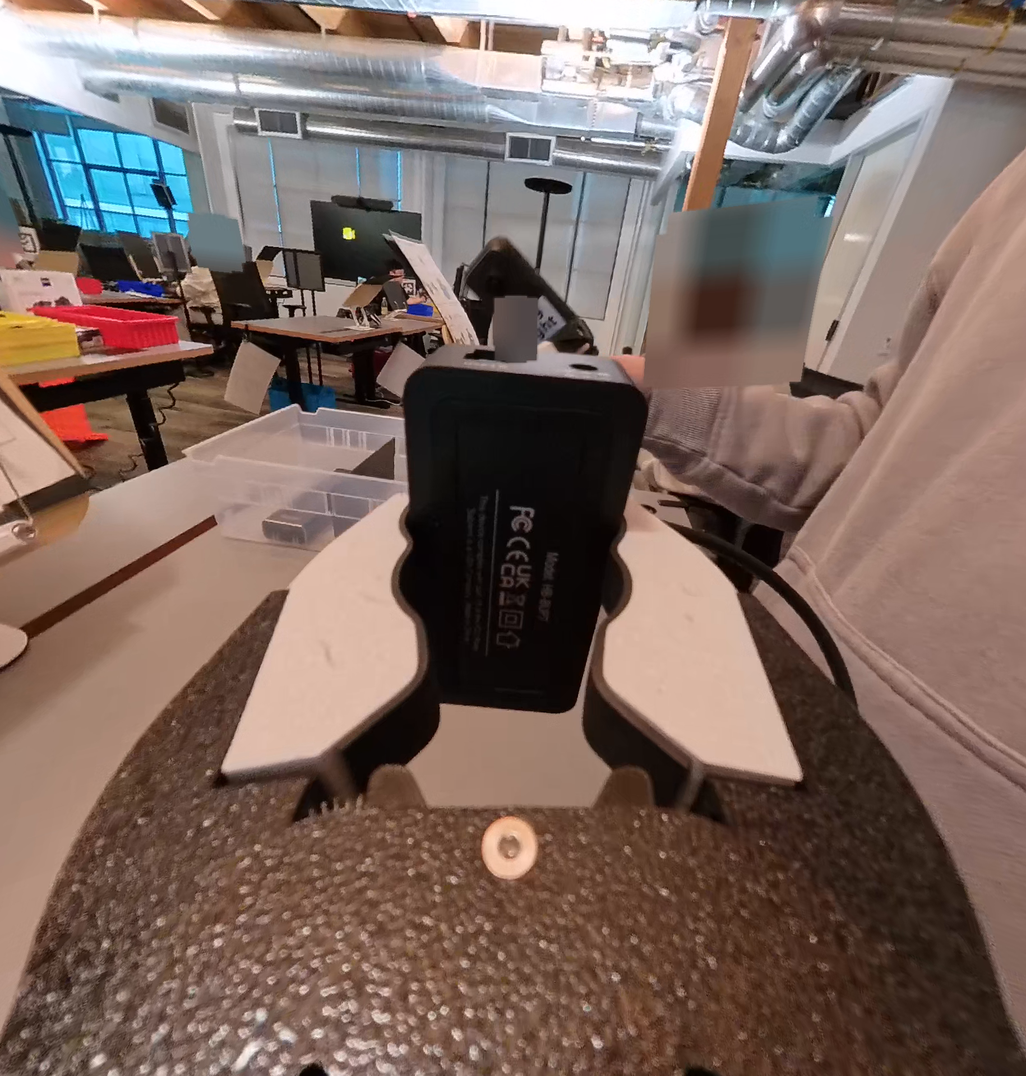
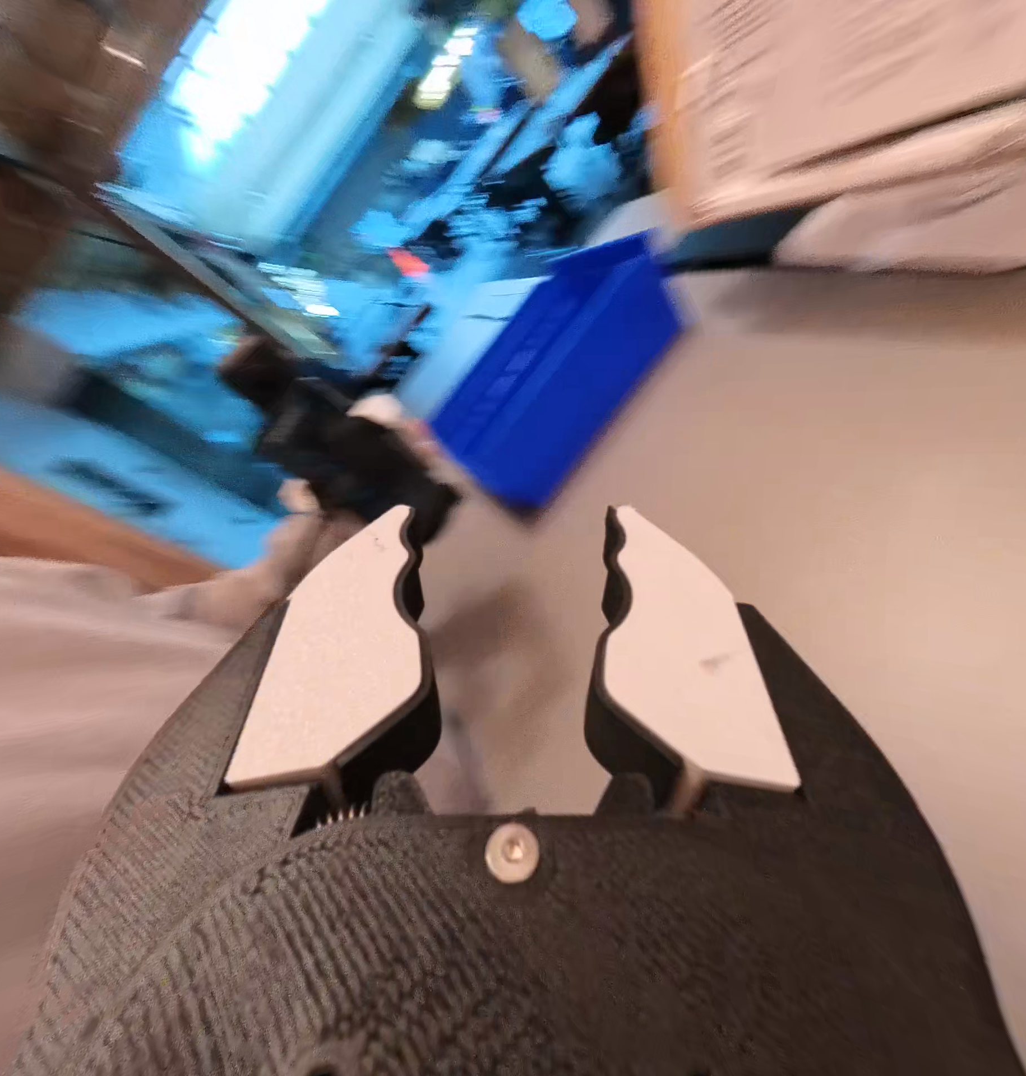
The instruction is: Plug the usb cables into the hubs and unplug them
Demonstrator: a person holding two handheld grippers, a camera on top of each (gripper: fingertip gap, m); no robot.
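My left gripper (image 1: 516, 515) is shut on a black rectangular USB hub (image 1: 522, 454). It holds the hub upright above the grey table (image 1: 120, 582), labelled flat face toward the camera and port end (image 1: 481, 353) pointing away. A black cable (image 1: 790, 594) curves past the right finger; I cannot see its ends. My right gripper (image 2: 510, 515) is open and empty above the table (image 2: 819, 466). The right wrist view is heavily motion-blurred. A dark blurred object (image 2: 347, 454) lies beyond its left fingertip; I cannot tell what it is.
A clear plastic tray (image 1: 254, 451) holding dark boxes stands behind the hub on the left. A blue bin (image 2: 557, 372) sits on the table ahead of my right gripper. A person's light sleeve (image 1: 907, 524) fills the right side. Office desks and coloured bins stand farther back.
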